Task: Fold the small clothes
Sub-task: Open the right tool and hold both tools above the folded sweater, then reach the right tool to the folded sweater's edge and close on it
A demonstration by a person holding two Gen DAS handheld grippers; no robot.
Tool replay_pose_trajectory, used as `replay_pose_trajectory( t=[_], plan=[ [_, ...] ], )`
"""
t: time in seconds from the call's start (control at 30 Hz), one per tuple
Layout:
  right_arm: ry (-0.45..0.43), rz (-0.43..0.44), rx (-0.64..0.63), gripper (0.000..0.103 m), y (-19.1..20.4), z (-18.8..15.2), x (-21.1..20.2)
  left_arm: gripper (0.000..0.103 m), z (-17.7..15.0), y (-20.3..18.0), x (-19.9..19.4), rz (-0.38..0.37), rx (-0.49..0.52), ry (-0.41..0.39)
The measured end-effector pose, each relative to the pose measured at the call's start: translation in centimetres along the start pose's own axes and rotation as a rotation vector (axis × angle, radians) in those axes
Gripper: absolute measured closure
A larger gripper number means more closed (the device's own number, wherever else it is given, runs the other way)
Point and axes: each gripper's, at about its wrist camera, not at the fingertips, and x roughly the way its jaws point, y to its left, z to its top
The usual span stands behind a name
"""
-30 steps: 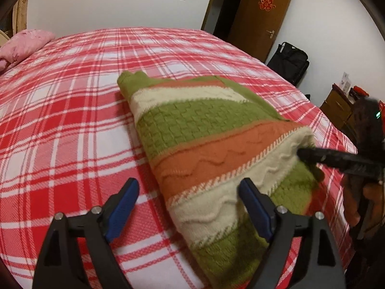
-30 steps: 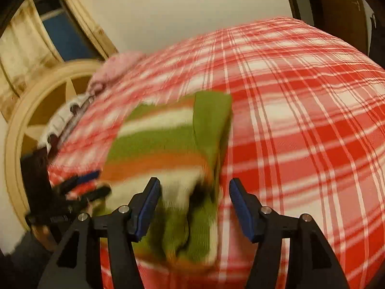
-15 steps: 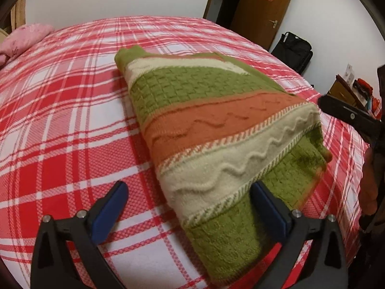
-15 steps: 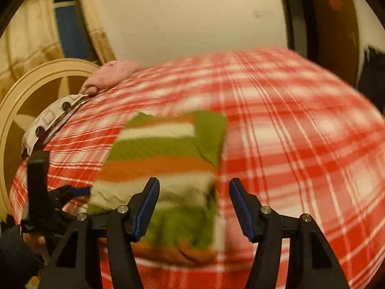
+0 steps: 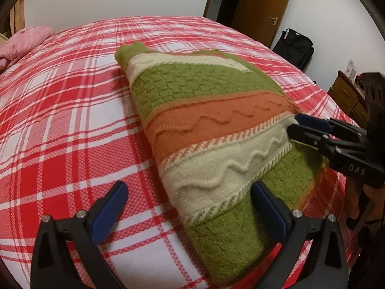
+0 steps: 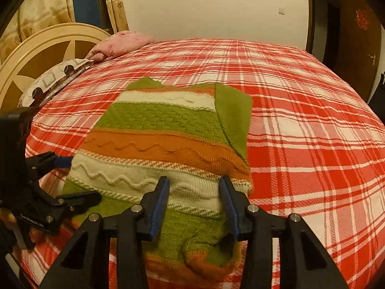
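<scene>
Nearest the left wrist camera, the left gripper (image 5: 190, 204) stands spread as wide as it goes, its left blue pad over bare bedspread at about seven o'clock and its right pad lying against the near green band of the sweater (image 5: 211, 125) at about five o'clock, with nothing pinched between them. The folded striped sweater, in green, cream and orange bands, lies on the red and white plaid bedspread (image 5: 72, 110) and runs from the lower right of that view up toward twelve o'clock. At three o'clock the right gripper (image 5: 297, 126) reaches in against the sweater's right edge at the cream band. Seen from the right wrist camera, the right gripper (image 6: 195, 190) has just been closing; its jaws are half spread over the cream band near the sweater's (image 6: 168, 130) near right corner, with cloth between the pads, though whether they press on it cannot be told. At nine o'clock there, the left gripper (image 6: 74, 180) sits at the sweater's left edge. Farther off lie a pink pillow (image 6: 120, 42) and a patterned pillow (image 6: 55, 80) by the cream headboard (image 6: 43, 48), and beyond the bed a brown door (image 5: 262, 7) and a black bag (image 5: 294, 47).
</scene>
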Motion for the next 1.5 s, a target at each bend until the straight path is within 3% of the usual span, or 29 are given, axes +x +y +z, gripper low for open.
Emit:
replay_pose_trajectory(
  t=[0.37,0.43,0.53,0.63,0.7,0.83,0.97,1.03,1.17,1.23,1.37,1.5],
  plan=[
    [0.017,-0.004,-0.004,0.058,-0.8,-1.3,-0.1,0.0,-0.2,-0.1,-0.7,0.026,0.003,0.003],
    [0.016,0.005,-0.011,0.058,-1.0,-1.4,-0.2,0.0,0.0,0.3,-1.8,0.027,-0.015,-0.022],
    [-0.001,-0.005,-0.028,0.057,-1.1,-1.2,-1.5,0.0,1.4,1.4,-4.3,0.045,-0.04,-0.121],
    [-0.1,-0.06,-0.016,0.057,-1.5,0.2,-4.1,0.0,4.1,2.2,-4.7,0.071,-0.031,-0.155],
    [-0.157,0.006,0.019,0.057,-1.6,1.9,-5.1,0.0,6.2,2.3,-3.1,0.096,-0.004,-0.123],
    [-0.074,0.179,0.022,0.057,0.0,5.0,-1.9,0.0,8.8,2.7,2.0,0.169,0.009,-0.014],
    [0.107,0.132,0.013,0.057,0.2,4.8,4.1,0.0,7.9,2.1,4.0,0.19,0.03,-0.03],
    [0.072,0.145,0.001,0.057,-0.1,4.3,4.2,0.0,7.5,1.8,4.0,0.187,0.04,-0.075],
    [0.078,0.177,0.009,0.057,-0.7,4.3,3.8,0.0,7.6,3.8,3.1,0.108,-0.088,-0.034],
    [0.074,0.192,0.009,0.057,-1.0,4.3,3.5,0.0,7.2,4.2,1.6,0.107,-0.121,-0.035],
    [0.065,0.204,0.024,0.057,-1.5,3.5,2.9,0.0,5.3,3.8,-0.4,0.119,-0.107,-0.053],
    [0.014,0.236,0.055,0.057,-2.2,3.1,0.8,0.0,3.4,3.5,-1.6,0.081,-0.112,-0.047]
  ],
)
